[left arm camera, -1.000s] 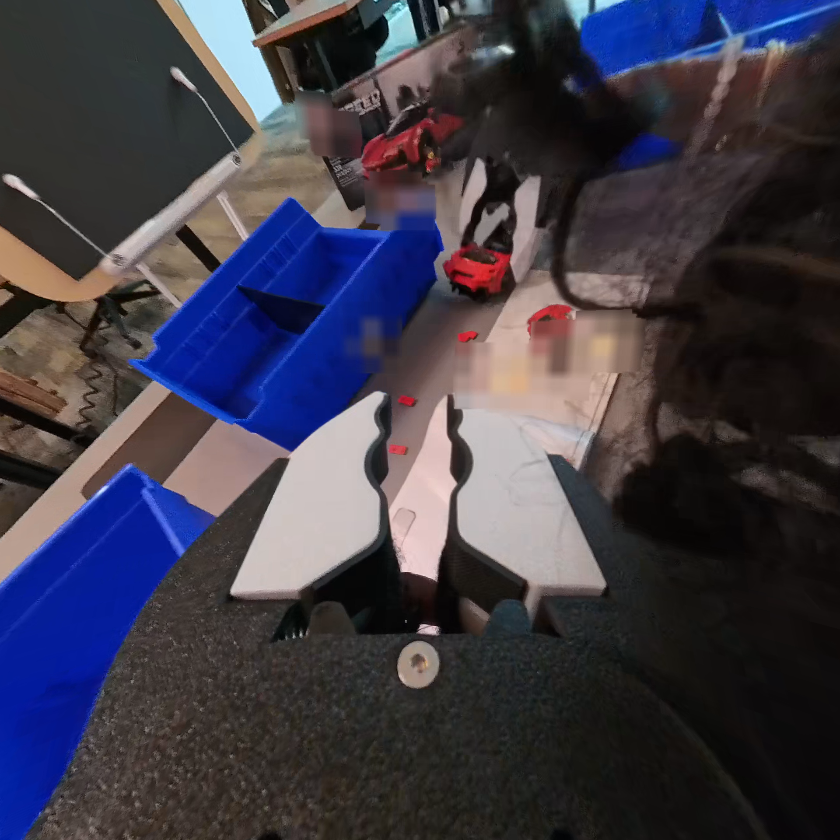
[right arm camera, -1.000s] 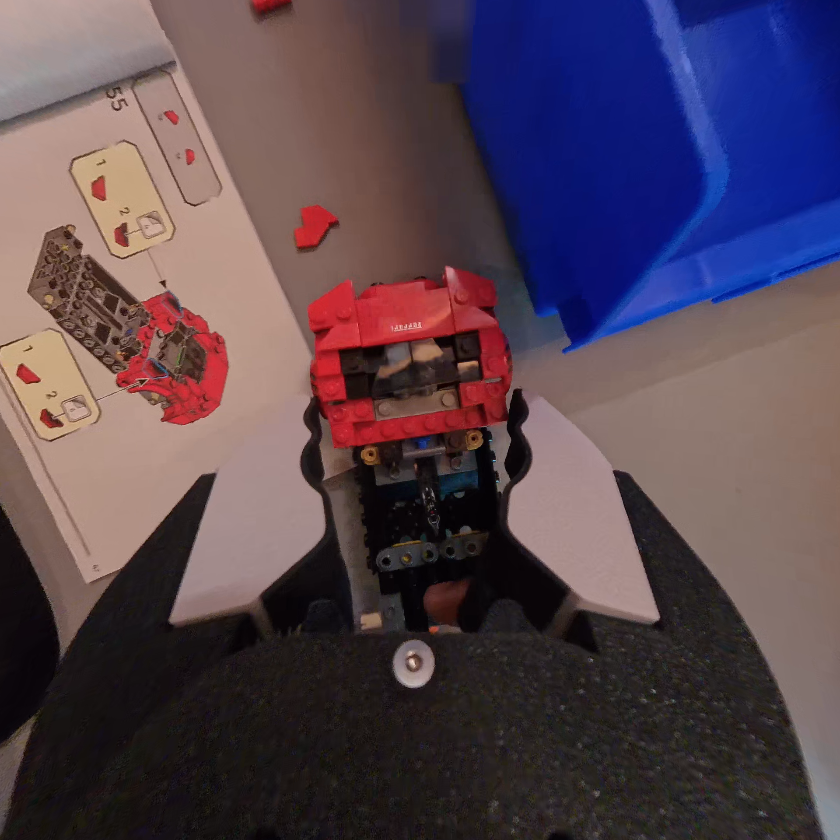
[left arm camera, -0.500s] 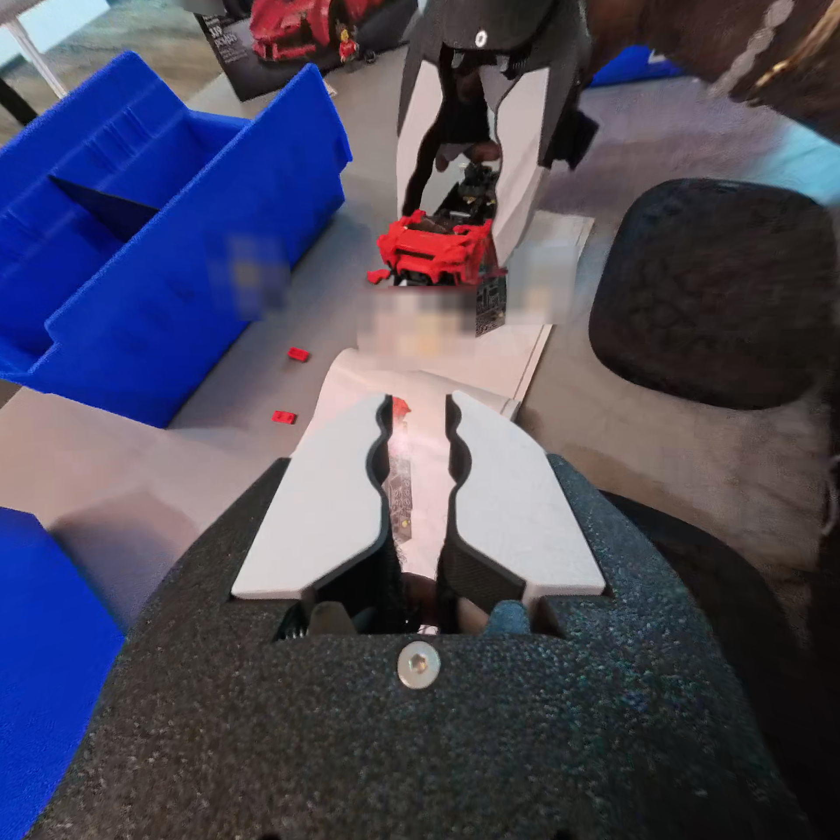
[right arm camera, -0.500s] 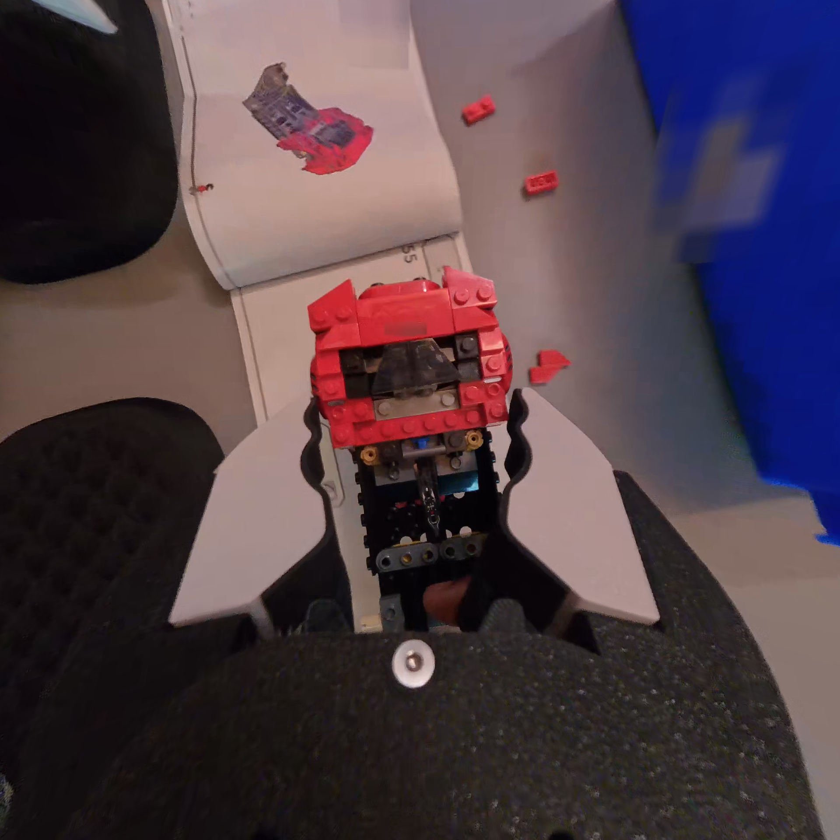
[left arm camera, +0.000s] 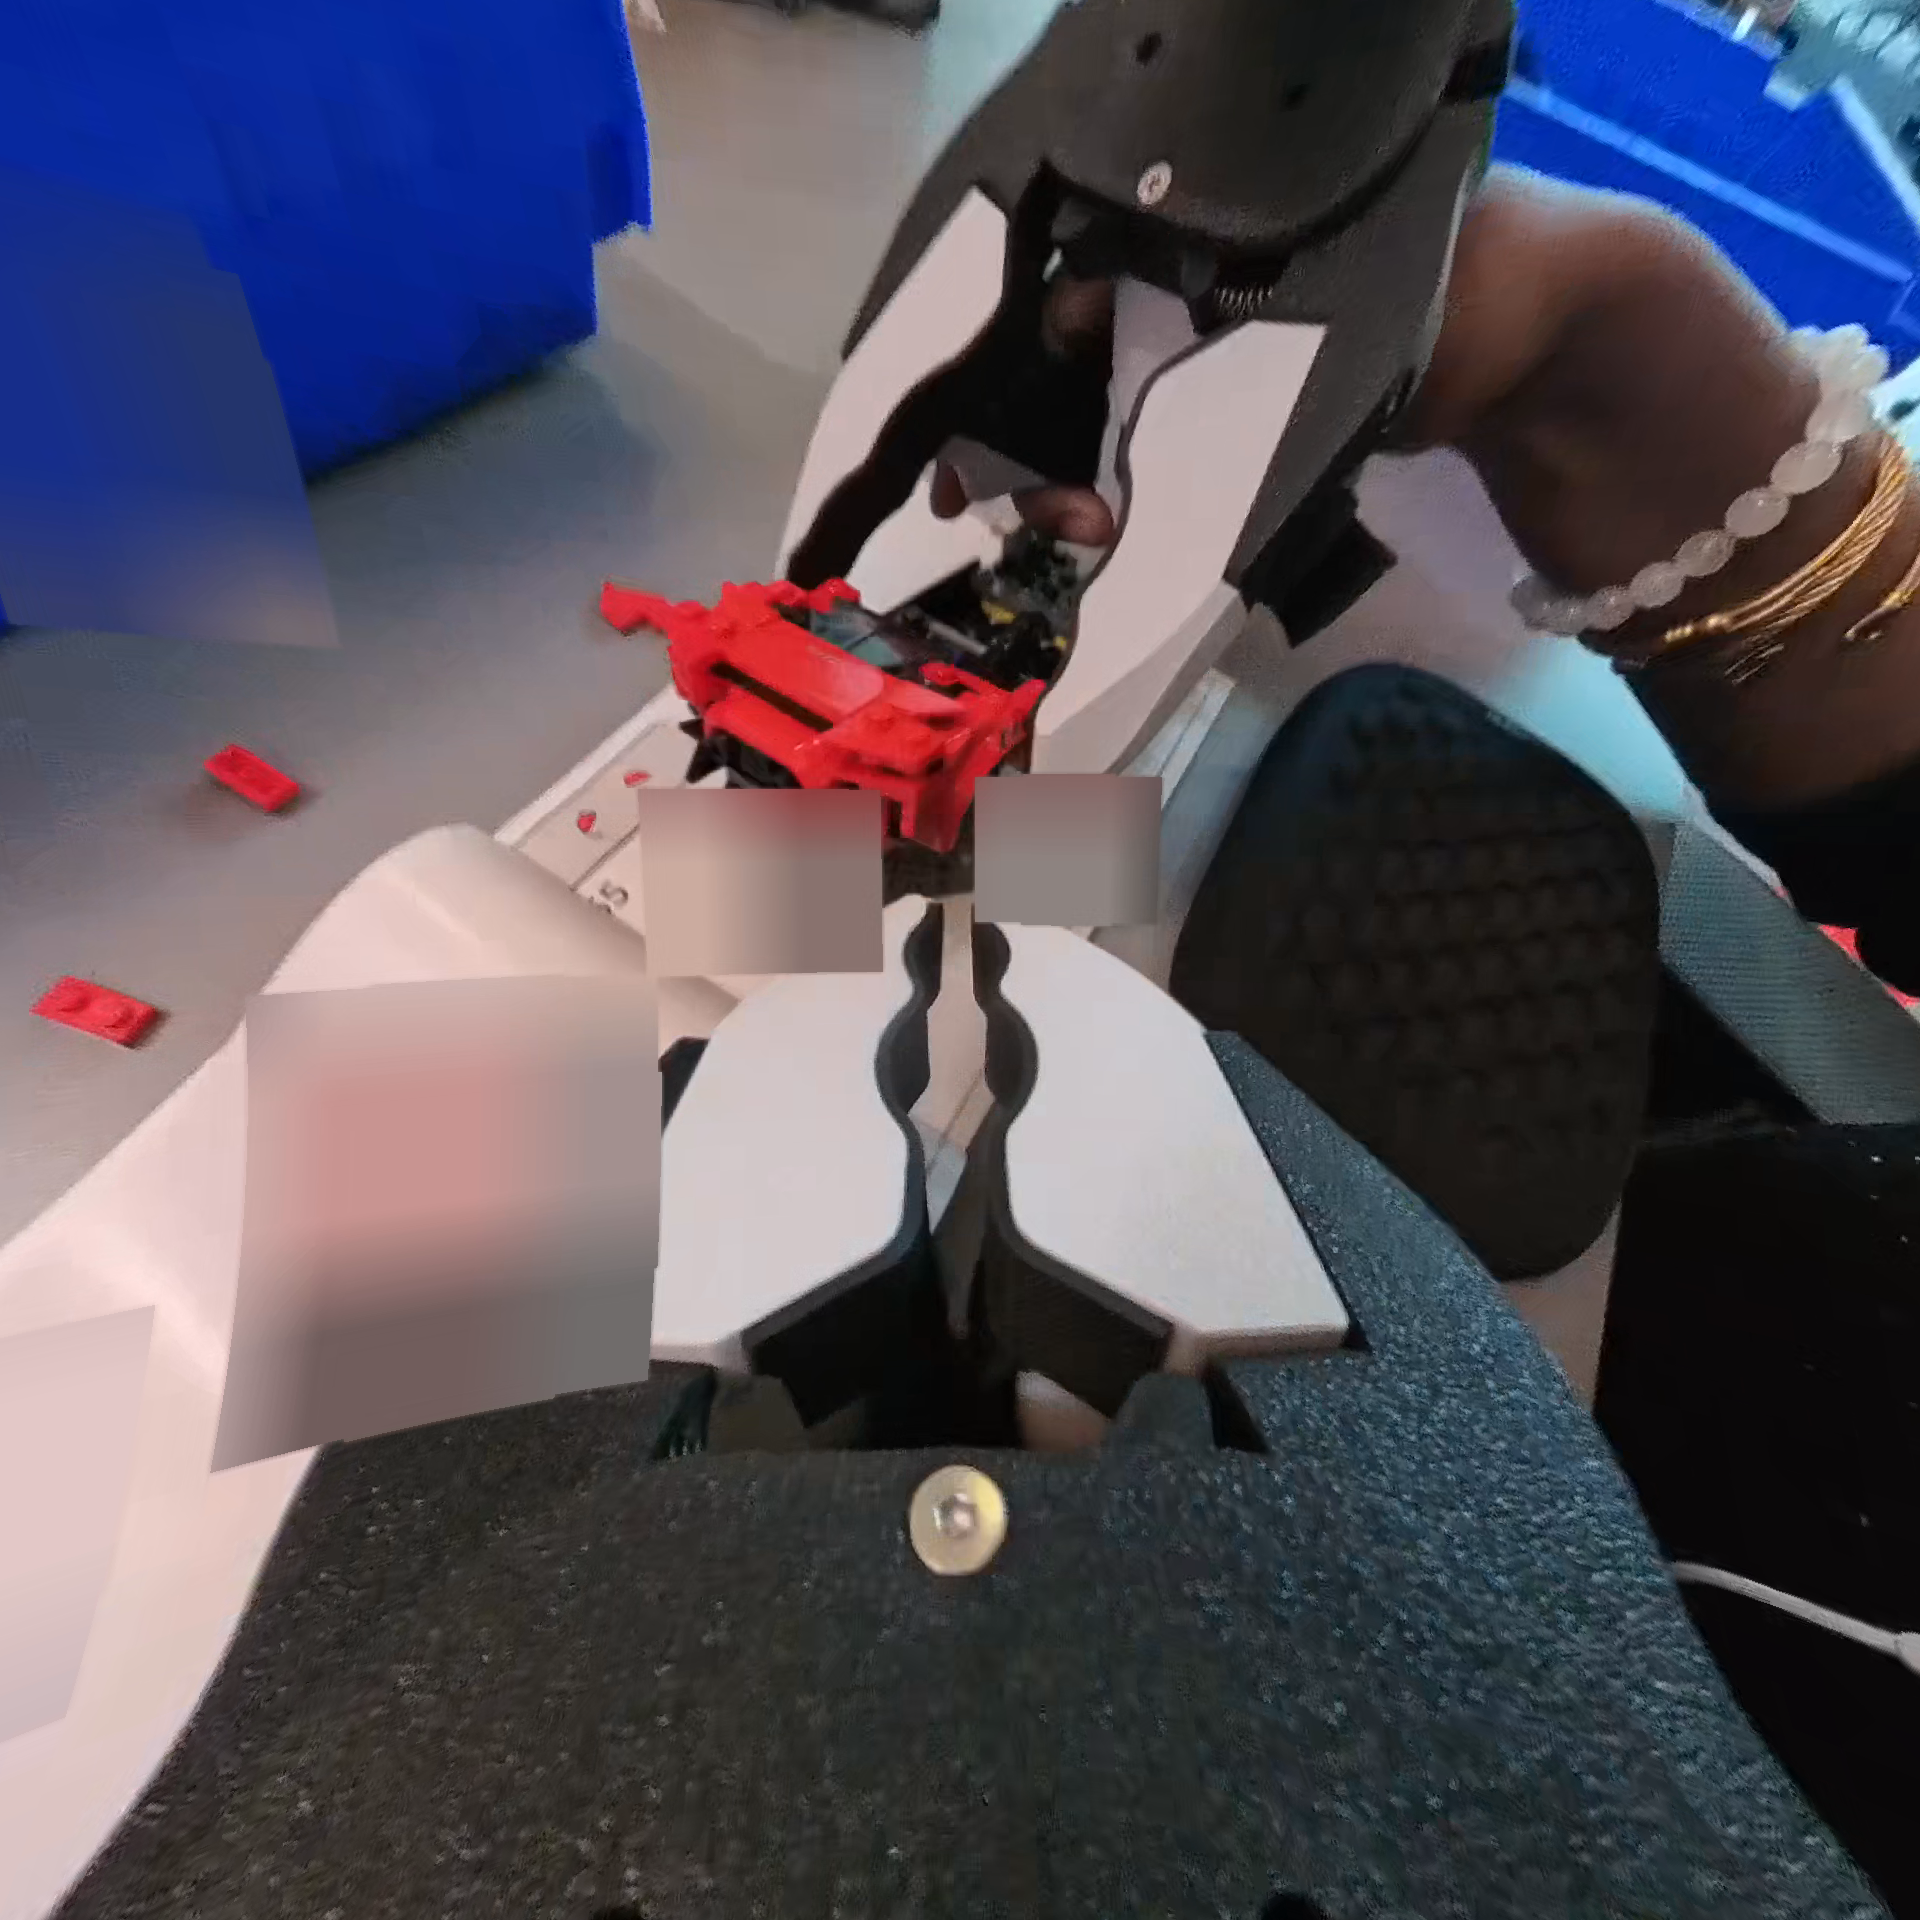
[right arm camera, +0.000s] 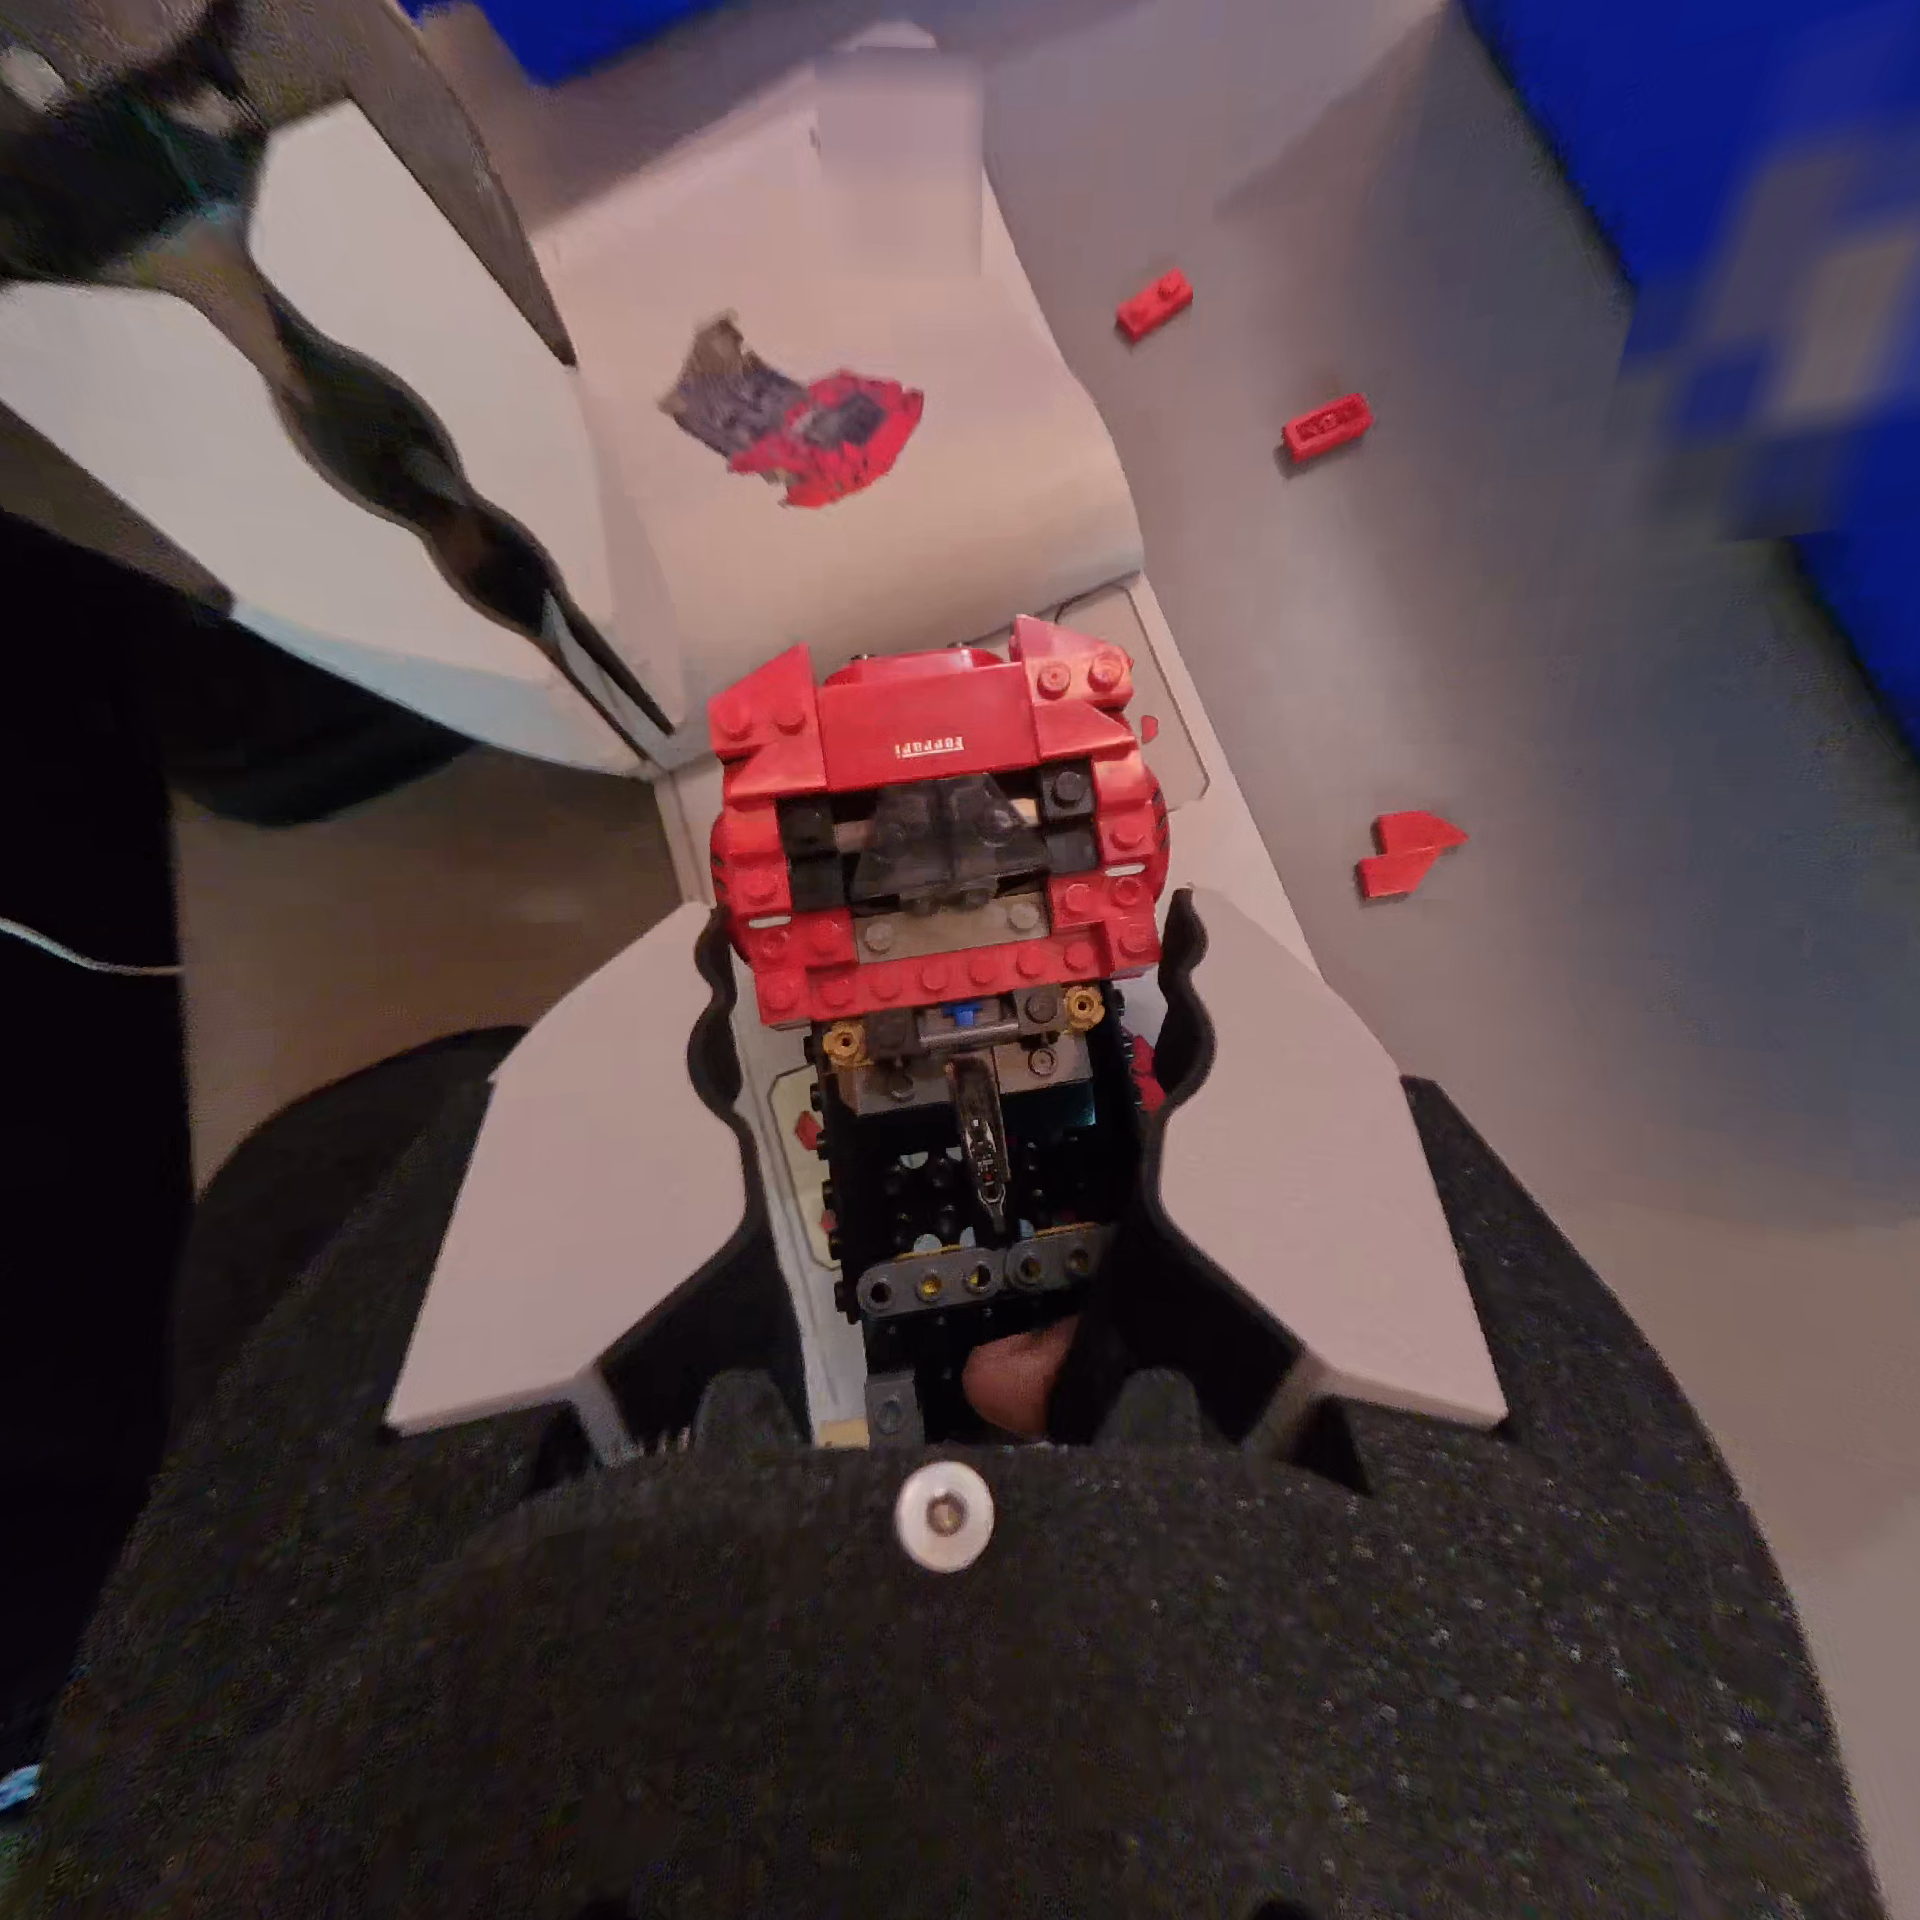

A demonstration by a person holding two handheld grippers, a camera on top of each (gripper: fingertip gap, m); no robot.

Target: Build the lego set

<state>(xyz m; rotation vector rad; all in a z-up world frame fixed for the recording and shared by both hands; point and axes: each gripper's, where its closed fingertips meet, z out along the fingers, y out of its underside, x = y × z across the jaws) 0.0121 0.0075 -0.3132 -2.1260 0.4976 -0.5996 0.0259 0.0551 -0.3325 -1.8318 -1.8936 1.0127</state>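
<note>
Lego car (right arm camera: pixel 935 883) between right gripper (right arm camera: pixel 945 935) jaws; left gripper (left arm camera: pixel 958 961) jaws near-closed, empty.

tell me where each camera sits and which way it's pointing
Left wrist view: on the left hand-held gripper, jaws nearly shut and empty, facing the right hand-held gripper and the person's hand across the booklet.
Right wrist view: on the right hand-held gripper, looking down along the car it clamps; a fingertip shows.
Shared: car, booklet, loose red pieces, blue bin.
</note>
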